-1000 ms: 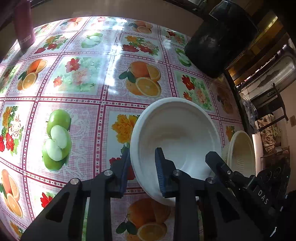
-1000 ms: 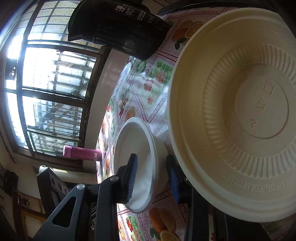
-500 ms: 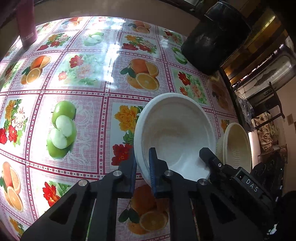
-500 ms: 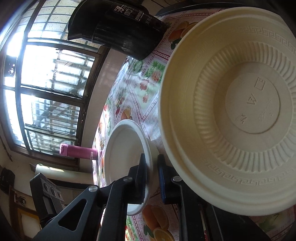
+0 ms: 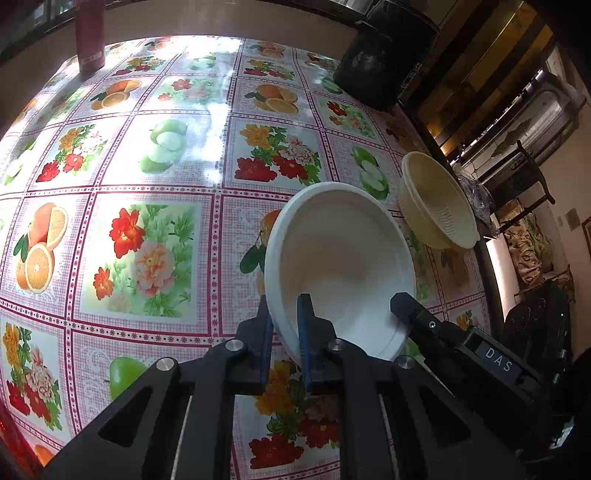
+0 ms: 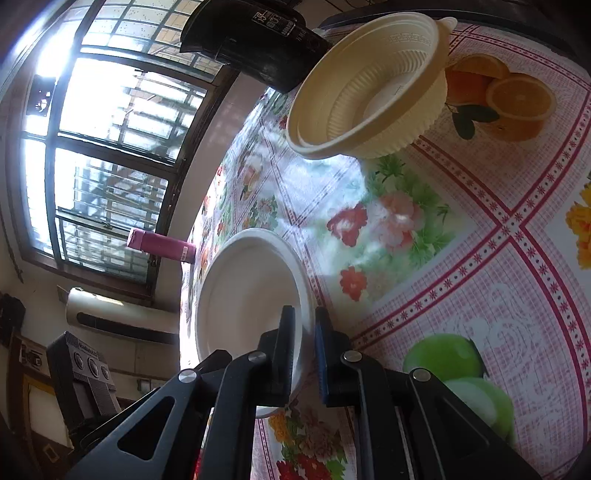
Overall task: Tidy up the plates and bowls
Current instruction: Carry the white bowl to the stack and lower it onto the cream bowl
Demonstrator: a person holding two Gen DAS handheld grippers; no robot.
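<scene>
A white bowl (image 5: 343, 258) is held tilted above the fruit-print tablecloth (image 5: 147, 229). My left gripper (image 5: 282, 325) is shut on its near-left rim. My right gripper (image 6: 304, 339) is shut on the opposite rim of the same white bowl (image 6: 247, 291), and its black fingers (image 5: 410, 306) show at the bowl's right in the left wrist view. A cream ribbed bowl (image 5: 437, 201) stands near the table's right edge, apart from the white bowl; it shows at the top of the right wrist view (image 6: 365, 92), with a second bowl nested inside.
A black pot (image 5: 380, 62) stands at the table's far right corner, behind the cream bowl. A pink bottle (image 5: 88, 33) stands at the far left edge. The table's right edge (image 5: 484, 266) runs close past the cream bowl. A window (image 6: 103, 147) lies beyond.
Both grippers closed on the white bowl's rim and lifted it, tilted. The view pulled back from the cream bowl, which now sits farther away.
</scene>
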